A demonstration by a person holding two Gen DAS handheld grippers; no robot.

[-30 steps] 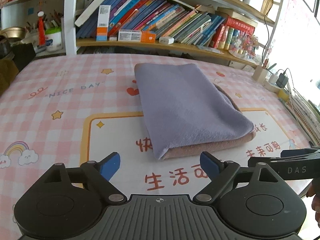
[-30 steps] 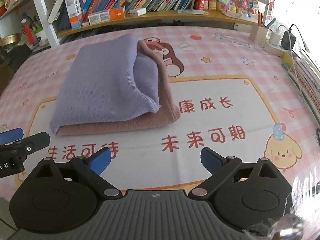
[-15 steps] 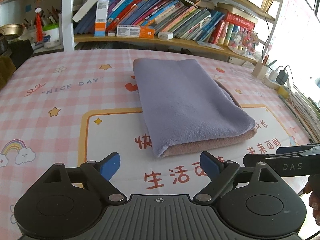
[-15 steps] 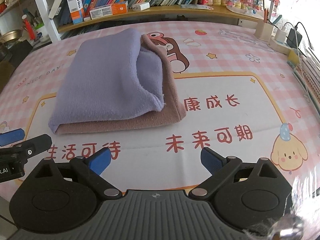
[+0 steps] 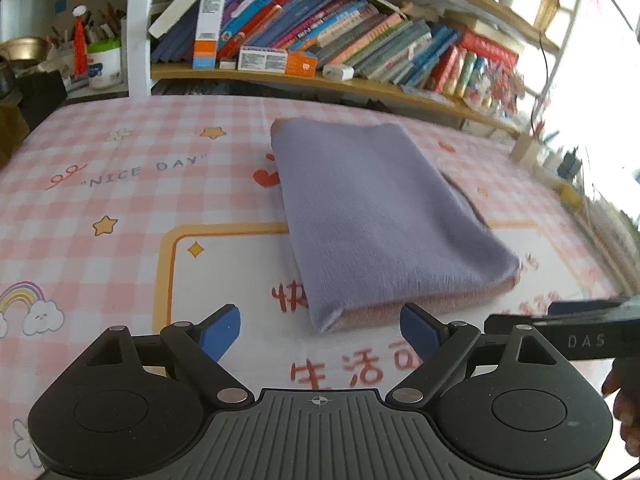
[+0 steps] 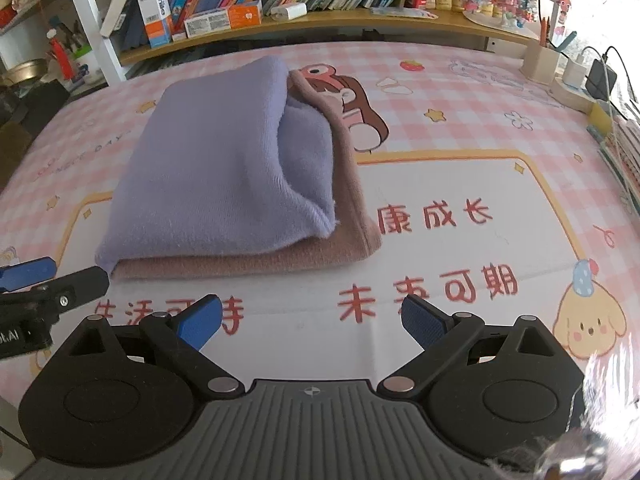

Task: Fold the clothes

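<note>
1. Already the lavender cloth (image 6: 208, 168) lies folded on a pink one (image 6: 256, 260) mid-tabletop (image 6: 440, 340); whether more folds are due, I can't tell.
2. Any further fold should match edges squarely.
3. Left gripper (image 5: 320, 330) and right gripper (image 6: 310, 318) hover near the front edge, spread, empty.

Folded purple-and-pink cloth (image 6: 224, 168) on checked tablecloth (image 6: 460, 120).
</note>
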